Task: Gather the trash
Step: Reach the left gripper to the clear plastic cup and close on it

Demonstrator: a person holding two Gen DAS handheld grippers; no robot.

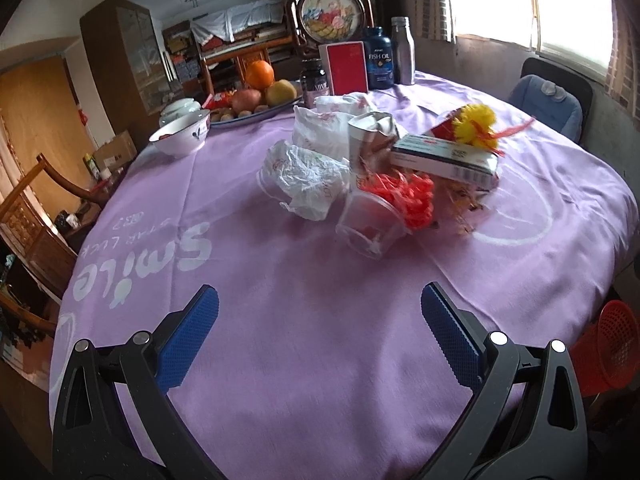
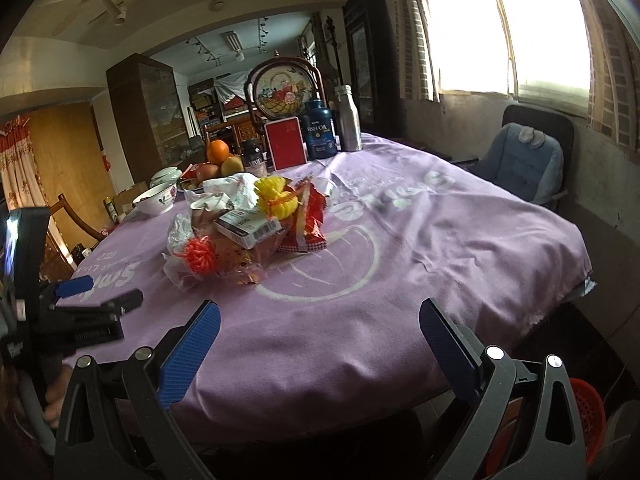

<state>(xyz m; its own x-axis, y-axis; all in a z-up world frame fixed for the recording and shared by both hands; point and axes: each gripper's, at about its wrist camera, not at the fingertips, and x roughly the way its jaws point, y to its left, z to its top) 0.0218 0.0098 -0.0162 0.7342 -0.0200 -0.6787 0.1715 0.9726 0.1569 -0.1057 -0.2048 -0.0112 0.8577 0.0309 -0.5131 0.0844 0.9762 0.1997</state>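
A heap of trash lies mid-table on the purple cloth [image 1: 312, 320]: crumpled white plastic bags [image 1: 308, 176], a clear plastic cup [image 1: 366, 226] on its side, orange-red netting [image 1: 408, 196], a small carton box [image 1: 444, 156], a yellow pom-pom [image 1: 478, 122]. From the right wrist view the same heap shows the box [image 2: 248, 226], yellow pom-pom [image 2: 276, 198] and a red snack wrapper [image 2: 308, 224]. My left gripper [image 1: 319, 316] is open and empty, short of the cup. My right gripper [image 2: 319, 330] is open and empty near the table's edge. The left gripper [image 2: 100, 292] appears at the left there.
A red mesh bin [image 1: 608, 350] stands on the floor beside the table, also seen as the bin [image 2: 584, 412] low right. At the back stand a fruit plate [image 1: 256, 92], bowl [image 1: 182, 134], fish-oil bottle [image 1: 378, 58], red box [image 1: 347, 68] and metal bottle [image 1: 402, 50]. A cushioned chair [image 2: 520, 164] is right.
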